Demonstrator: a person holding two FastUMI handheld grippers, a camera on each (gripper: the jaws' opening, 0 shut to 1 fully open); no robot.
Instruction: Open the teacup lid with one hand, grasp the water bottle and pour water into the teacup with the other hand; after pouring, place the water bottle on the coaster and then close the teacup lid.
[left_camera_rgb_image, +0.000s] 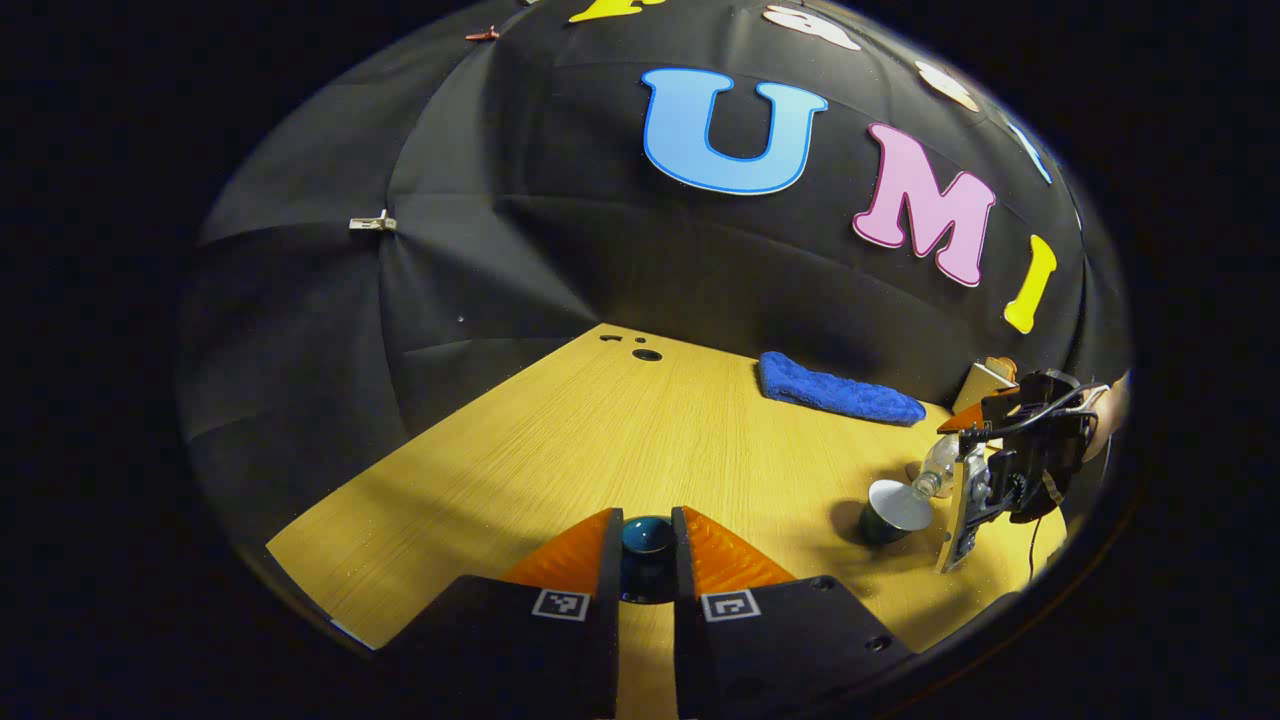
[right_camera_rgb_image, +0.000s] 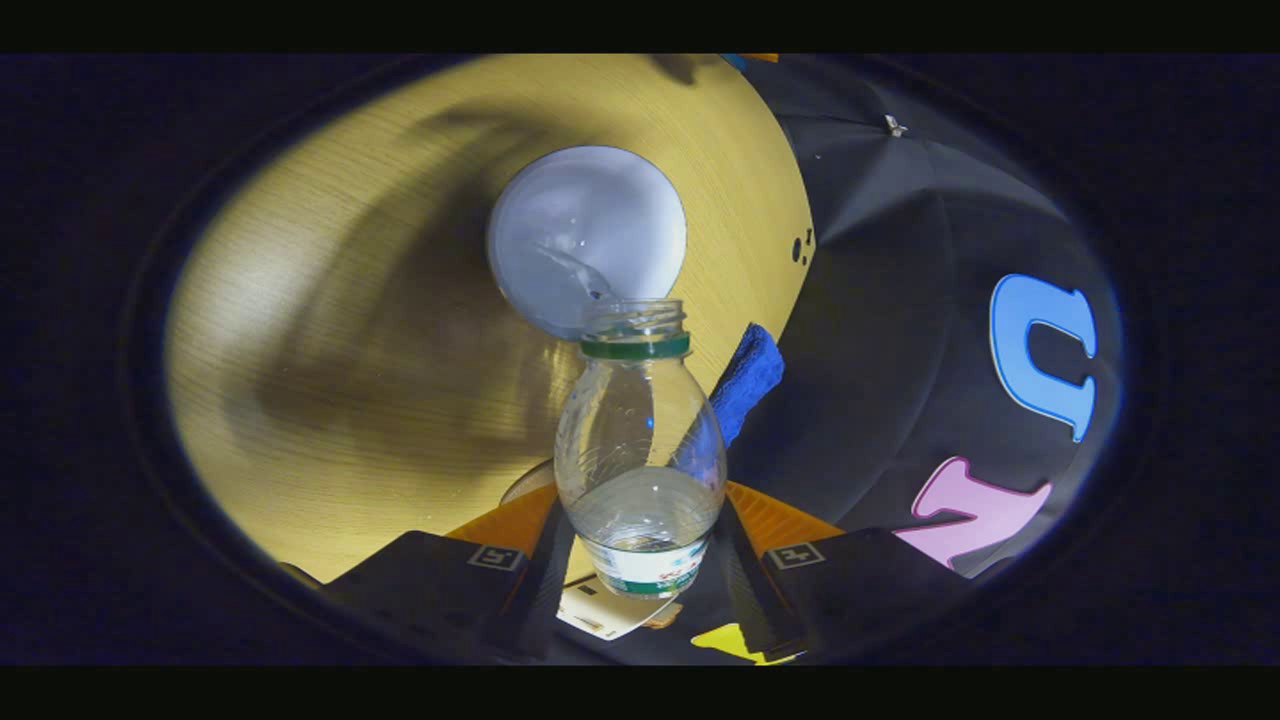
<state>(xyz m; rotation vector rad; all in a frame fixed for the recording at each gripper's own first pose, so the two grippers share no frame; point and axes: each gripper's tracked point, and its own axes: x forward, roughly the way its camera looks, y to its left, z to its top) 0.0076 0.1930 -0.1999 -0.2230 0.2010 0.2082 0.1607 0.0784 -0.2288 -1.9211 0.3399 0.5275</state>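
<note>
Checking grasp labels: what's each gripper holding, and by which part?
Left gripper: jaws closed on the teacup lid, at its knob. Right gripper: jaws clamp the water bottle on its lower body, neck tipped over the teacup.

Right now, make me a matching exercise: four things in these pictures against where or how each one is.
Things:
1. teacup lid
2. water bottle
3. teacup
4. blue cloth

States:
A. lies by the booth wall
B. open, under the bottle's mouth
C. tilted, uncapped, pouring
D. pinched by the left gripper

Pairs: 1-D, 2-C, 3-B, 4-A
</note>
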